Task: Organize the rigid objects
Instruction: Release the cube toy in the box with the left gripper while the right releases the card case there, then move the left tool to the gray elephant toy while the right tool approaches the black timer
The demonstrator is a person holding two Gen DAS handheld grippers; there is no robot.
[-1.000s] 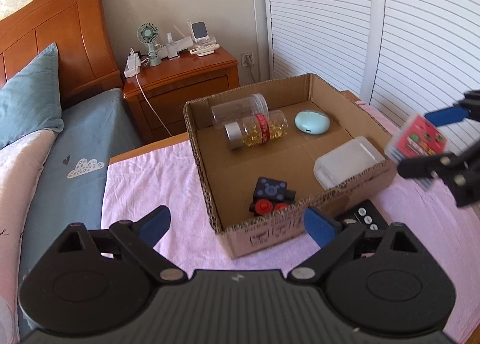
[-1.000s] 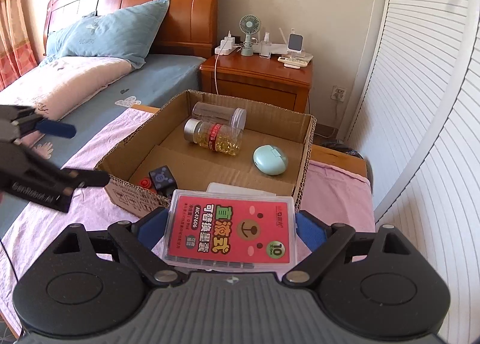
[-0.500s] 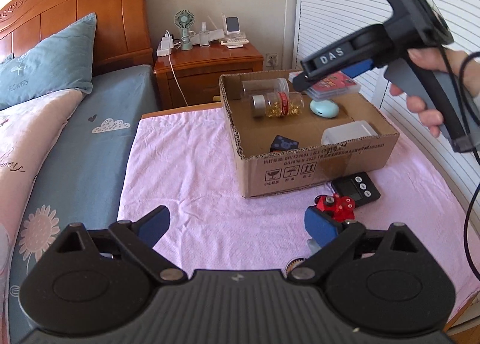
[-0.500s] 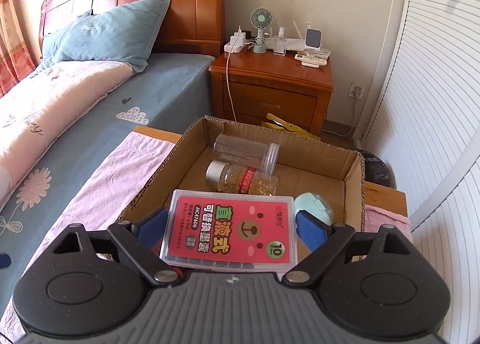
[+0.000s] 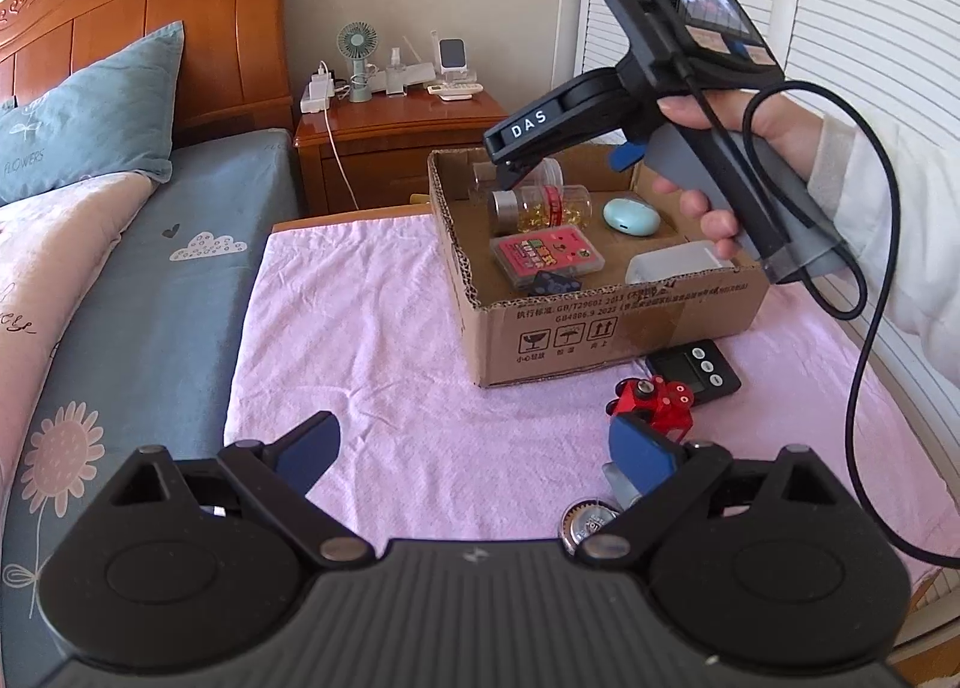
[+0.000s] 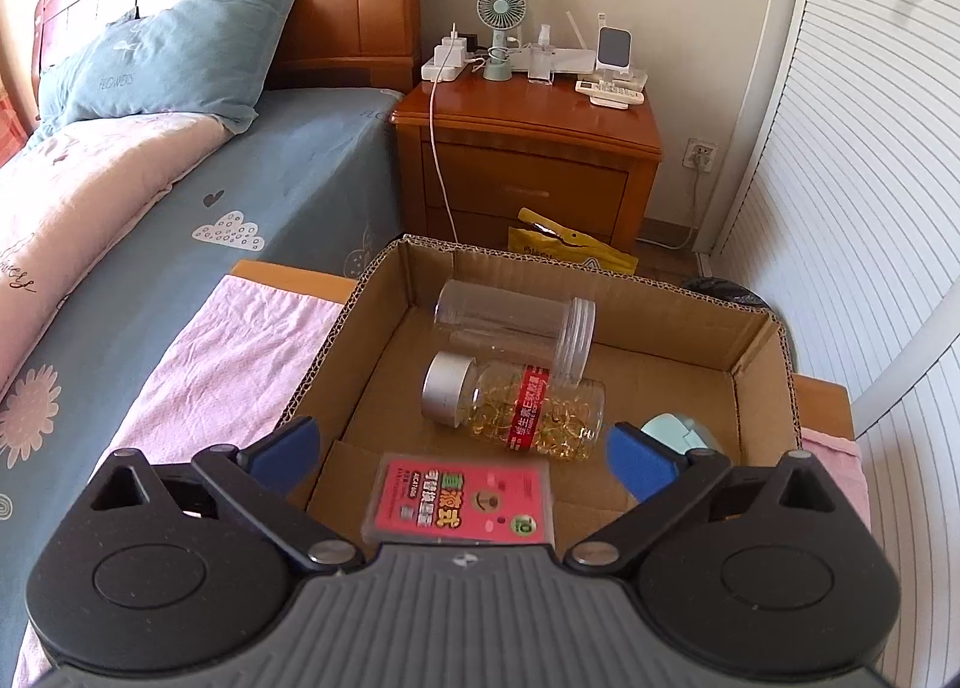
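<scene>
An open cardboard box (image 5: 600,322) stands on the pink cloth. In it lie a clear jar (image 6: 510,322), a bottle of yellow capsules (image 6: 522,406), a mint case (image 6: 678,427), a white tub (image 5: 678,268), a black cube (image 5: 555,284) and a red card case (image 6: 459,502). My right gripper (image 6: 462,448) hangs over the box with its jaws opening; the red card case (image 5: 546,256) lies loose on the box floor below them, untouched by the pads. My left gripper (image 5: 474,442) is open over the cloth in front of the box, its right finger by a red toy car (image 5: 654,400).
A black timer (image 5: 696,373) lies against the box front, and a round metal piece (image 5: 591,523) sits near my left gripper's right finger. A bed (image 5: 150,292) runs along the left, a wooden nightstand (image 6: 528,147) stands behind the box, and louvred doors (image 6: 870,208) close the right side.
The right gripper moved over the box, spread its jaws and let go of the red card case, which now lies inside. The left gripper drew back from the box.
</scene>
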